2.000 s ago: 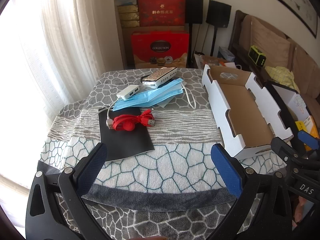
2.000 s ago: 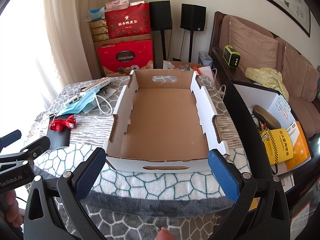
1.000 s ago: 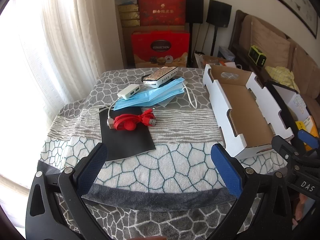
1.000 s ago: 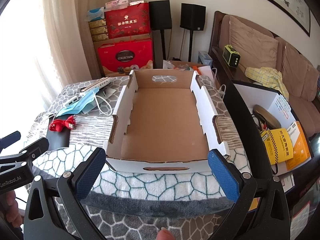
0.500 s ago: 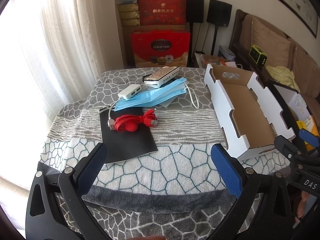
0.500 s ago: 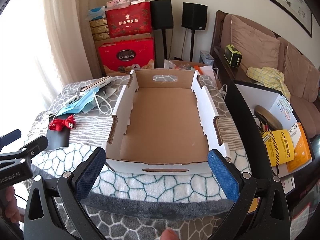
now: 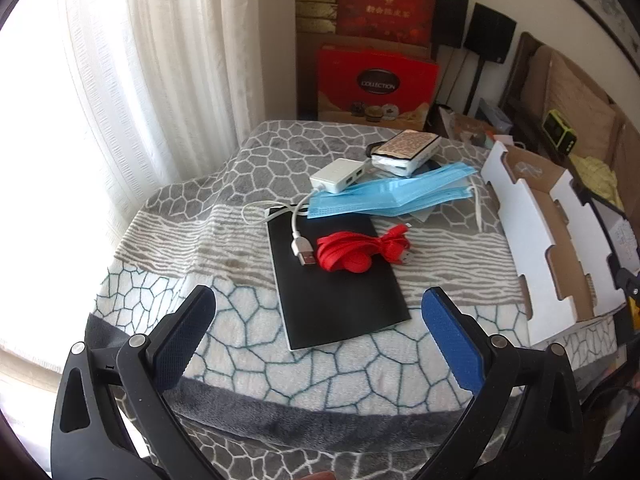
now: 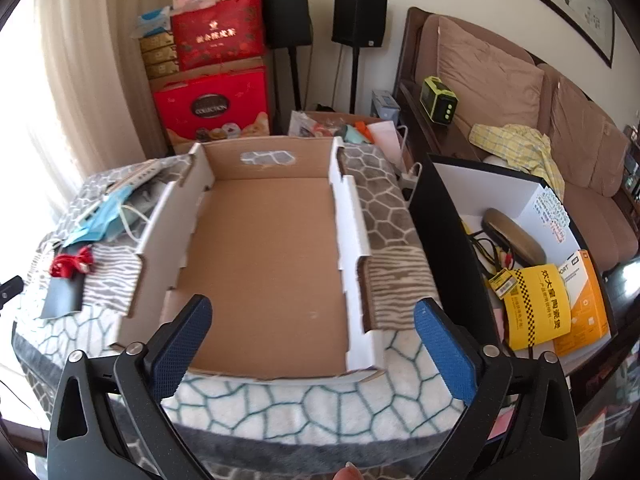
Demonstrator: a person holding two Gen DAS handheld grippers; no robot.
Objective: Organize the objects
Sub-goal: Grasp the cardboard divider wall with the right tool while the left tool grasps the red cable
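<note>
An empty white cardboard tray (image 8: 264,264) lies on the patterned blanket (image 7: 224,200); it also shows in the left wrist view (image 7: 532,240). Left of it lie a black flat pouch (image 7: 340,292), a red coiled cable (image 7: 356,252), a white USB hub (image 7: 338,176) with its cable, blue face masks (image 7: 392,196) and a white power bank (image 7: 404,148). My left gripper (image 7: 318,332) is open and empty, just short of the pouch's near edge. My right gripper (image 8: 312,340) is open and empty over the tray's near end.
Red gift boxes (image 7: 376,84) and black speakers (image 8: 360,20) stand behind the table. A black-and-white bin (image 8: 500,216) with yellow packets sits right of the table, with a brown sofa (image 8: 520,92) beyond it. A curtained window (image 7: 120,80) is on the left.
My left gripper has moved forward and left, so the pouch and red cable now lie between its fingers. My right gripper has moved forward over the tray's near edge.
</note>
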